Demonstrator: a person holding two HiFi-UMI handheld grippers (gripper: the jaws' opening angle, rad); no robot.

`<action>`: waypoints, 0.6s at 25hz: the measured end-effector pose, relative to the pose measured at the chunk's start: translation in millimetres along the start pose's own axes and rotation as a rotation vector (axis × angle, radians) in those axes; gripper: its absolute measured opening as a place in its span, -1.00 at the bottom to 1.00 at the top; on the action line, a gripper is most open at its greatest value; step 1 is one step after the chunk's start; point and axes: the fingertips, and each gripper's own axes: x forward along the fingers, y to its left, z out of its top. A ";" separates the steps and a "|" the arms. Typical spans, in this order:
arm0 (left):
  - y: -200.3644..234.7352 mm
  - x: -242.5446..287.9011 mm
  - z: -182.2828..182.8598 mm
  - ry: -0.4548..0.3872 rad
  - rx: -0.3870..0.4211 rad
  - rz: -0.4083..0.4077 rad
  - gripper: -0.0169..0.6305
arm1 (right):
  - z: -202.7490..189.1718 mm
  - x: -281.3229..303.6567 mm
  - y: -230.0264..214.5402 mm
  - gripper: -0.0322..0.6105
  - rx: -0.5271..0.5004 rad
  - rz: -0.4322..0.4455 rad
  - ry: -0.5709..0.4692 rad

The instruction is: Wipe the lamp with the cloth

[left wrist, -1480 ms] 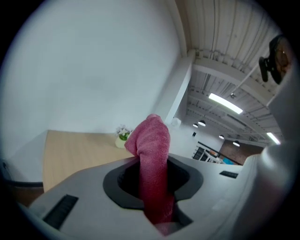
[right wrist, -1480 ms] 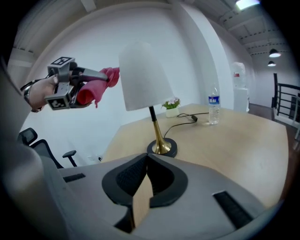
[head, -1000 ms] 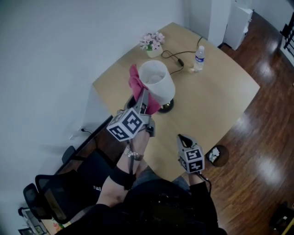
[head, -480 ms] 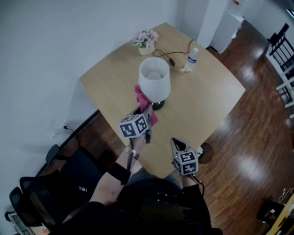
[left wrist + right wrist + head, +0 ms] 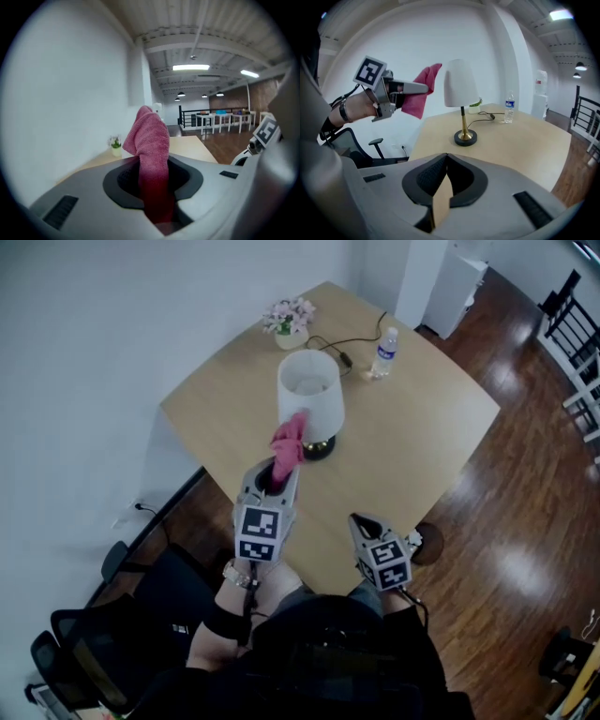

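Near tabletop (image 5: pixel 422 427) edge, left gripper (image 5: pixel 277 472) holds cloth (image 5: pixel 289 439) up, apparently beside lamp (image 5: pixel 309 395).

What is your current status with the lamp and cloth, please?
Left gripper shut on pink terry cloth, beside white-shaded brass lamp. Right gripper shut, empty. Nothing in the way.

The pale wooden bench (image 5: pixel 422 437) takes up the upper middle of the head view and stands on a dark, glossy plank floor (image 5: pixel 525 521). Near the bench's centre the lamp (image 5: pixel 310 399) stands upright, with a white shade over a brass stem and a round dark base. At the far corner, toward the top of the frame, sits a small pot of pink flowers (image 5: pixel 289 318). To its right a clear water bottle (image 5: pixel 382 351) stands upright. A black cord (image 5: pixel 344 359) trails across the bench top between them.
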 end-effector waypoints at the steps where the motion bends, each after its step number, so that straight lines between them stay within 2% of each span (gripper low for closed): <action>1: -0.5 0.3 23.3 -0.024 0.069 0.017 -0.60 | 4.6 1.0 -2.9 -0.87 -0.003 0.015 -0.007; 4: -4.3 16.0 74.2 -0.054 0.206 0.055 -0.60 | 14.0 -2.9 -11.4 -0.87 -0.024 0.054 -0.029; 7: -4.4 41.1 86.2 -0.007 0.258 0.084 -0.60 | 17.5 -8.0 -21.7 -0.87 -0.025 0.091 -0.041; 11: -15.7 61.2 72.9 0.053 0.182 0.095 -0.60 | 18.0 -17.7 -44.8 -0.87 -0.014 0.117 -0.051; 15: -33.8 79.3 36.7 0.131 0.084 0.104 -0.60 | 13.5 -19.7 -70.6 -0.87 -0.001 0.142 -0.053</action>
